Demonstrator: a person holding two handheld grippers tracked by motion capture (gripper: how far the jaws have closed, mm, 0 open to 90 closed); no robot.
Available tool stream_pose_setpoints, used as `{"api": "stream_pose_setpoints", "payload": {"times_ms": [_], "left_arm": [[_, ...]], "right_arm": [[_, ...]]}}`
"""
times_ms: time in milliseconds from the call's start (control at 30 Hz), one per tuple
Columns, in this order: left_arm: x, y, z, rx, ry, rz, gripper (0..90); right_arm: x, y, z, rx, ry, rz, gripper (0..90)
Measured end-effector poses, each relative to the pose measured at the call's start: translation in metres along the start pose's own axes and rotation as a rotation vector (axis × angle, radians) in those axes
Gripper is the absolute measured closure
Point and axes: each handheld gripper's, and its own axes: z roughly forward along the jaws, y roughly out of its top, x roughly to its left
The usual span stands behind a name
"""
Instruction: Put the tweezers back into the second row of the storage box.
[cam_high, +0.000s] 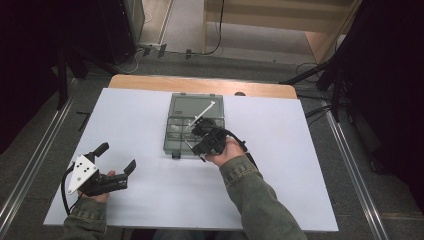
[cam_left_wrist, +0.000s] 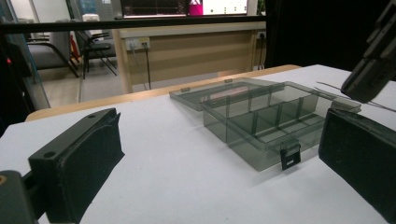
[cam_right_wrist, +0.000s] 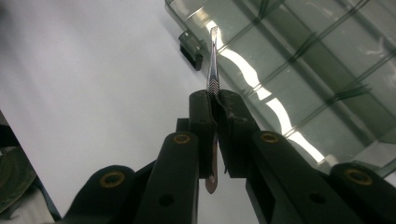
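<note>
The high view looks forward and down from above the person's side, taking in the whole white table (cam_high: 150, 200) and the floor beyond; the left gripper view sits low near the tabletop, facing across it toward the clear compartment box (cam_left_wrist: 261, 121) and a room behind. The right gripper view looks steeply down from close above the same box (cam_right_wrist: 317, 70); all three views share that box and the white surface around it.

In the right gripper view we lose the tool's (cam_right_wrist: 213, 74) middle between the closed pads (cam_right_wrist: 201, 121), and the box (cam_right_wrist: 327, 60) runs off the frame. From above, the box's (cam_high: 180, 107) contents are too small for us to identify
</note>
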Motion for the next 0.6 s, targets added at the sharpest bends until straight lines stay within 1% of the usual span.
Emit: {"api": "stream_pose_setpoints", "payload": {"times_ms": [67, 133, 333, 367, 400, 500, 533, 567, 600], "left_arm": [[0.0, 0.0, 0.0, 0.0, -0.001, 0.0, 0.0], [0.0, 0.0, 0.0, -0.001, -0.003, 0.0, 0.0], [0.0, 0.0, 0.0, -0.002, -0.001, -0.002, 0.0], [0.0, 0.0, 0.001, -0.002, -0.002, -0.001, 0.0], [0.0, 0.0, 0.001, -0.001, -0.003, 0.001, 0.0], [-0.001, 0.0, 0.002, 0.002, -0.006, 0.0, 0.0], [-0.001, 0.0, 0.002, 0.002, -0.006, 0.0, 0.0], [-0.001, 0.0, 0.002, 0.001, -0.007, 0.0, 0.0], [-0.001, 0.0, 0.002, 0.0, -0.007, -0.001, 0.0]], "right_arm": [[-0.003, 0.003, -0.003, -0.002, -0.003, -0.012, 86.0], [-0.008, 0.006, -0.006, -0.01, 0.01, -0.014, 86.0], [-0.016, 0.012, -0.008, -0.018, 0.0, -0.041, 86.0], [-0.02, 0.014, -0.006, -0.032, 0.009, -0.035, 86.0], [-0.023, 0.014, -0.005, -0.025, 0.004, -0.025, 86.0], [-0.029, 0.016, 0.0, -0.026, -0.01, -0.025, 85.9], [-0.029, 0.016, 0.0, -0.026, -0.01, -0.025, 85.9], [-0.035, 0.017, 0.004, -0.015, -0.037, -0.005, 85.8], [-0.035, 0.017, 0.004, -0.015, -0.037, -0.005, 85.8]]}}
